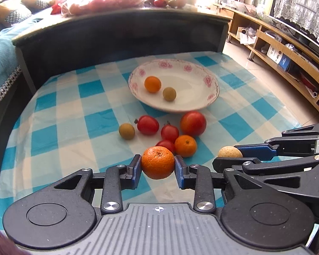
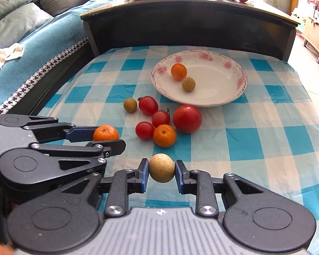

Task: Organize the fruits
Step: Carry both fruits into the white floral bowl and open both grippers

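While both tools tilt downward over the near edge of the checked tablecloth [image 1: 59,114], each has a fruit pinched between its blue pads. The left gripper [image 1: 158,165] clamps a mandarin [image 1: 157,162] — bright orange, pebbled skin, stem dimple facing up — and the fruit sits clear of the cloth. Just beside it, the right gripper [image 2: 161,169] is closed on a pale tan longan [image 2: 161,167], round and finely speckled, likewise held above the cloth.

Toward the far edge stands a white plate [image 2: 223,97] with pink flowers on its rim; inside lie a small orange [image 2: 178,71] and a second longan [image 2: 188,84], touching or nearly so. Between the plate and the grippers, near the middle of the cloth, a cluster remains — a large tomato [image 2: 187,118], three cherry tomatoes [image 2: 148,105], another orange [image 2: 164,135] and a greenish longan [image 2: 130,105] slightly apart at the left.
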A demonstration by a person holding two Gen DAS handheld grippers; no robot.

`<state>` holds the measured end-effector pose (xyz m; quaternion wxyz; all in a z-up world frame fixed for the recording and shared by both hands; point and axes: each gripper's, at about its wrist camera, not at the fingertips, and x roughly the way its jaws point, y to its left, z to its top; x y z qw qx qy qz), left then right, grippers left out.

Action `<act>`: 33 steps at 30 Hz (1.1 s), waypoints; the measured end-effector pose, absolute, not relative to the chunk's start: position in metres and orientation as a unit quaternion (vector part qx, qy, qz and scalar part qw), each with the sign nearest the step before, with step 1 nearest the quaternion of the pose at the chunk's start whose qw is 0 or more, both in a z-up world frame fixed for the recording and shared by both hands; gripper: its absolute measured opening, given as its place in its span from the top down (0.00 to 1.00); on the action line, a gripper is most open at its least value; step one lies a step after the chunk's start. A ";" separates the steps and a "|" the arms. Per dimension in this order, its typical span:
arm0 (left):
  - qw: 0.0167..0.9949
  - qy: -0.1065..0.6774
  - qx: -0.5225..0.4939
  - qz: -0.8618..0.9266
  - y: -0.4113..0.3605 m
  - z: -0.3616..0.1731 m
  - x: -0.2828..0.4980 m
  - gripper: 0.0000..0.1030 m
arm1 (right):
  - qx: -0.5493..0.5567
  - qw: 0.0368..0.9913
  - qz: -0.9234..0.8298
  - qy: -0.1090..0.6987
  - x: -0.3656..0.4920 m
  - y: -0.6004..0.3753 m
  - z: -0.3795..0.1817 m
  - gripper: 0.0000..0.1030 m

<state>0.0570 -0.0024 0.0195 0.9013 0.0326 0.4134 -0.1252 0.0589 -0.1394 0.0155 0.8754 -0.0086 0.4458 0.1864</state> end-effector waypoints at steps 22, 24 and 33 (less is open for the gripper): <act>0.905 0.398 0.031 -0.146 -0.020 0.022 0.149 0.63 | 0.024 0.891 0.145 0.430 0.143 -0.158 0.029 0.70; 0.905 0.399 0.036 -0.145 -0.023 0.018 0.156 0.63 | 0.021 0.891 0.144 0.430 0.151 -0.159 0.027 0.70; 0.902 0.407 0.028 -0.144 -0.025 0.007 0.175 0.63 | 0.003 0.891 0.135 0.434 0.180 -0.161 0.013 0.70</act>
